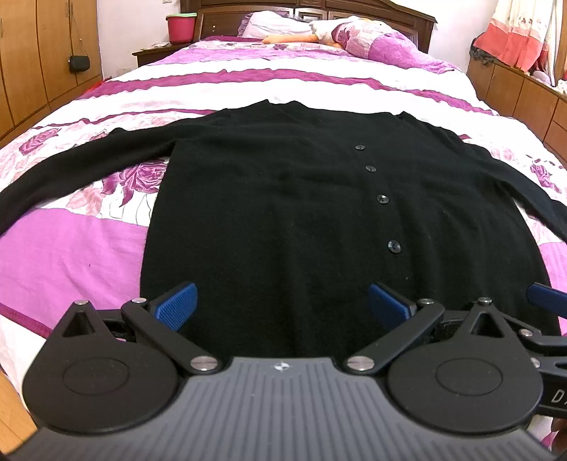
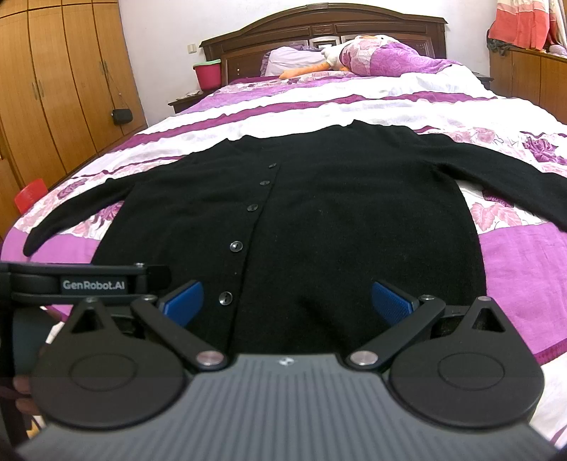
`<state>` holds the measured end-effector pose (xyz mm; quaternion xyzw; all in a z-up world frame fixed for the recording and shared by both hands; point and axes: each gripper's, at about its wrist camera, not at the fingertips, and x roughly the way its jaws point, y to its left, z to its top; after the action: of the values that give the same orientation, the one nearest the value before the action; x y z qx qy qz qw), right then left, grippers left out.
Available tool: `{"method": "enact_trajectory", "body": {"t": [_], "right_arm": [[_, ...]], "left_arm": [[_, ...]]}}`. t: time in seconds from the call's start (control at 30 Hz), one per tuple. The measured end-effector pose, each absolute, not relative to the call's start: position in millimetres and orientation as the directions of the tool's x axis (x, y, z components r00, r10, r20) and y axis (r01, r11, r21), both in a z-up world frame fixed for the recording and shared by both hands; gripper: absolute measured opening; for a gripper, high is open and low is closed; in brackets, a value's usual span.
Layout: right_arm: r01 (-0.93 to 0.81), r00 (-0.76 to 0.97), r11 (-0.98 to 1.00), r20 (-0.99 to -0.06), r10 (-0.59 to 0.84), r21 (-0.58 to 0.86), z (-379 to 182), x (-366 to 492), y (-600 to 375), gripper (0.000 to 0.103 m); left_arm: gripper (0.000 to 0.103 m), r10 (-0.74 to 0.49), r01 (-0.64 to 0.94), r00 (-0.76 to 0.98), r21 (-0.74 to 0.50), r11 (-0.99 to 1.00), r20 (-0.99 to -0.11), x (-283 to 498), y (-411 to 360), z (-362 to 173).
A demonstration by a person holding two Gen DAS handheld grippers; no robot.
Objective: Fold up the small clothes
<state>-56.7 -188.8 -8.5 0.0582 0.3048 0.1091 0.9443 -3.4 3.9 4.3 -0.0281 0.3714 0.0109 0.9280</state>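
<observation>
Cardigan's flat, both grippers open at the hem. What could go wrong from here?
1. The cardigan is buttoned, so a pinch at the hem may catch only the top layer and pull it off the back.
2. Both sleeves lie spread wide; folding the body first could drag them crooked.
3. Left gripper and right gripper sit close together and may collide.

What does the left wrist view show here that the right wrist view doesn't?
Only the left wrist view: the right claw's blue fingertip at the right edge.
Only the right wrist view: a red stool beside the bed, the whole left sleeve's cuff, and the left claw's labelled body.
Both: the black cardigan spread flat, buttoned, on the floral bedspread, a pink bucket, each claw open.
</observation>
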Motion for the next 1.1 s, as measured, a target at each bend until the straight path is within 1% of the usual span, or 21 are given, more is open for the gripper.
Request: {"method": "enact_trajectory", "body": {"t": [1.1], "right_arm": [[-0.166,0.789,0.969,-0.564,0.243,0.184,-8.9,-55.5,-189.4,0.103]], "left_arm": [[0.103,0.001,-0.043,0.721,-0.044,0.998,-0.693,-1.8,4.6,4.2]]}}
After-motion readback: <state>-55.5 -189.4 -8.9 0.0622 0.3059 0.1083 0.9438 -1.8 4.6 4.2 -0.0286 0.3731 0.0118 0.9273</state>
